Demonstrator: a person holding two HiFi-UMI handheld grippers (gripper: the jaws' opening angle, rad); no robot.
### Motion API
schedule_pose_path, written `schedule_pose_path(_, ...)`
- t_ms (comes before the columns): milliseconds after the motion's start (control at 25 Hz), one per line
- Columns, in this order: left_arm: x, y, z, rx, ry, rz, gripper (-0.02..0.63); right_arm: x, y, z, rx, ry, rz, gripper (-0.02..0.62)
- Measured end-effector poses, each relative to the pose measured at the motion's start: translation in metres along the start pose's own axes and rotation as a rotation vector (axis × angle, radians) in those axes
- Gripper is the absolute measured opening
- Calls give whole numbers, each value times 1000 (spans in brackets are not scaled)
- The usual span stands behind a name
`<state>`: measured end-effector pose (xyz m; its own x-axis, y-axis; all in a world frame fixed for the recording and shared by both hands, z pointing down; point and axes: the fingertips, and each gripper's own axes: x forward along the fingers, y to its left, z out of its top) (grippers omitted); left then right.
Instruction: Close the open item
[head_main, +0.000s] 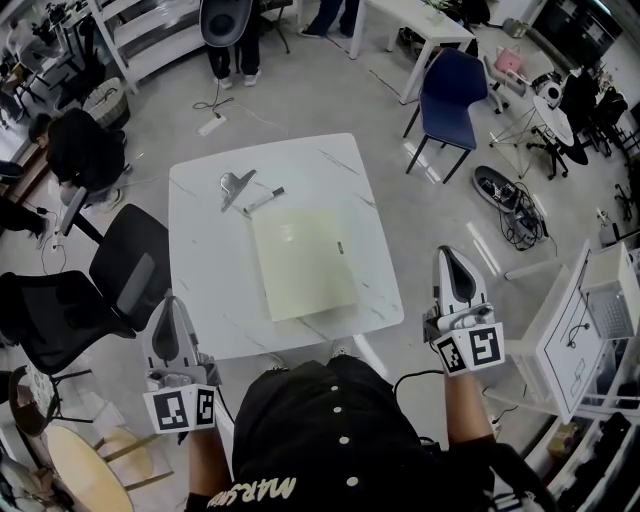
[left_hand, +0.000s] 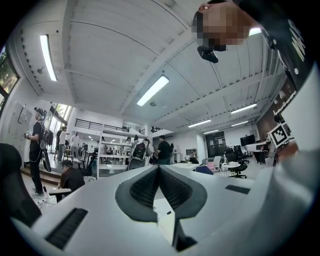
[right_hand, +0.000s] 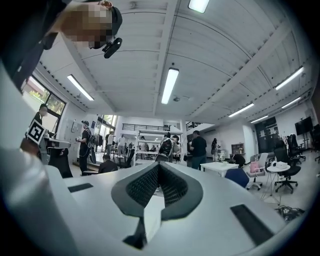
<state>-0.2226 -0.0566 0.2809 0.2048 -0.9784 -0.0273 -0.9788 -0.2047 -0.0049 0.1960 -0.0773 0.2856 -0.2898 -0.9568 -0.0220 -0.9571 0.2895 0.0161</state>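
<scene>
A pale yellow folder (head_main: 303, 262) lies flat on the white marble table (head_main: 200, 290), its cover down. Beyond it lie a black-and-white marker (head_main: 264, 201) and a small grey metal tool (head_main: 234, 186). My left gripper (head_main: 170, 302) hangs off the table's near left corner, beside the person's body, with its jaws together and nothing between them. My right gripper (head_main: 448, 254) is off the table's near right side, also shut and empty. Both gripper views look up and out across the room; the left gripper (left_hand: 159, 167) and the right gripper (right_hand: 159, 165) show their tips meeting.
Black office chairs (head_main: 120, 280) stand left of the table, a blue chair (head_main: 455, 90) at the far right. A white desk (head_main: 580, 330) sits at the right, with cables and shoes (head_main: 500, 190) on the floor. Several people stand in the background.
</scene>
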Motion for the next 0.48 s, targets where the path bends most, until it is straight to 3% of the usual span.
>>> schedule_pose_path(480,-1,-3,3,5,-16,-4,17,0,2,-2,-41,16,1,26)
